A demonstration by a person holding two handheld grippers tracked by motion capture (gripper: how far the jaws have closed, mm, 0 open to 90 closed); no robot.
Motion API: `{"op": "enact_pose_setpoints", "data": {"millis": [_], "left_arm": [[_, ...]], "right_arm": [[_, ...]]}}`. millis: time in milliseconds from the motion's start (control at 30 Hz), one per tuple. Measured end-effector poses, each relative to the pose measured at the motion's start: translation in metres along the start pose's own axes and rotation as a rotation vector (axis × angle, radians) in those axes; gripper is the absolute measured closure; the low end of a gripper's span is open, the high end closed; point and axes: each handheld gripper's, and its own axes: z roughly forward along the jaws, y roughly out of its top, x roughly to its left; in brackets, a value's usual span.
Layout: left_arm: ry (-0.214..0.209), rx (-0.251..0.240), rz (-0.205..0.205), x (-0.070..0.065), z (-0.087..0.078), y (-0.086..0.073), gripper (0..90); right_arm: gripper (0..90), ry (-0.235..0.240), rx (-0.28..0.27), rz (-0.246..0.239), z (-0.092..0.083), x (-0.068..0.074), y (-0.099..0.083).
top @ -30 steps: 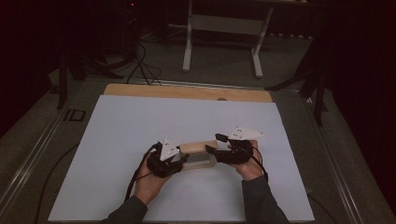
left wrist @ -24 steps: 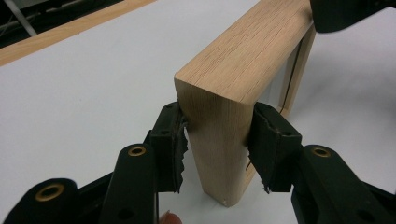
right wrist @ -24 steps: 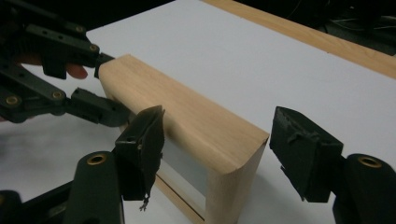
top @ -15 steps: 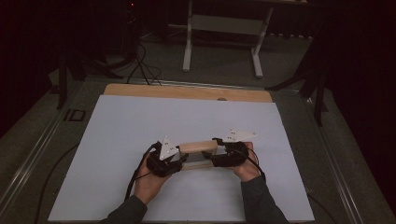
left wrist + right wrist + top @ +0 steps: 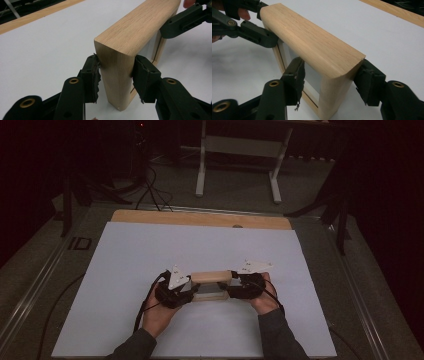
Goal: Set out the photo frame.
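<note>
A pale wooden picture frame (image 5: 211, 277) with a glass pane stands upright on its long edge on the white table sheet (image 5: 125, 255). My left gripper (image 5: 192, 290) is shut on the frame's left end. Its pads (image 5: 92, 75) press both faces of the end post (image 5: 117, 82). My right gripper (image 5: 231, 287) holds the other end. Its jaws have just been closing with the frame (image 5: 307, 42) between them. One pad (image 5: 298, 80) sits against the glazed front and the other rests on the back corner. The right gripper's jaw tip (image 5: 183, 22) shows at the far end of the frame.
A wooden table edge (image 5: 200, 218) runs along the far side of the sheet. Beyond it stand a white table stand (image 5: 237, 150) and dark tripod legs on the floor. Cables trail from the left gripper toward the front edge.
My right gripper has slid a little left onto the frame's right end and its jaws have come in around it. The left gripper and the frame have stayed put.
</note>
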Motion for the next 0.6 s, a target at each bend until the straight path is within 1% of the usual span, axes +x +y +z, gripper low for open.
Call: {"op": "enact_pose_setpoints", "data": {"millis": [267, 367, 400, 433, 467, 533, 600], "left_arm": [[0.002, -0.005, -0.019, 0.005, -0.001, 0.001, 57.3], [0.011, -0.012, -0.026, 0.008, -0.002, 0.001, 57.4], [0.019, -0.018, -0.028, 0.010, -0.004, 0.001, 58.5], [0.021, -0.031, -0.039, 0.012, -0.006, 0.001, 63.4], [0.021, -0.041, -0.046, 0.014, -0.008, 0.002, 67.6], [0.007, -0.050, -0.037, 0.017, -0.009, 0.003, 68.4], [0.002, -0.045, -0.026, 0.017, -0.008, 0.002, 67.0]], "right_arm": [[46.8, -0.015, 0.000, -0.013, 0.001, 0.003, 0.001], [47.5, -0.026, 0.001, -0.026, 0.002, 0.004, 0.002], [48.2, -0.029, 0.003, -0.026, 0.003, 0.005, 0.003], [49.7, -0.038, 0.004, -0.028, 0.003, 0.006, 0.003], [50.0, -0.035, -0.004, -0.029, 0.002, 0.005, 0.004], [50.9, -0.029, -0.015, -0.028, 0.002, 0.006, 0.005], [50.7, -0.034, -0.009, -0.042, 0.003, 0.008, 0.006]]}}
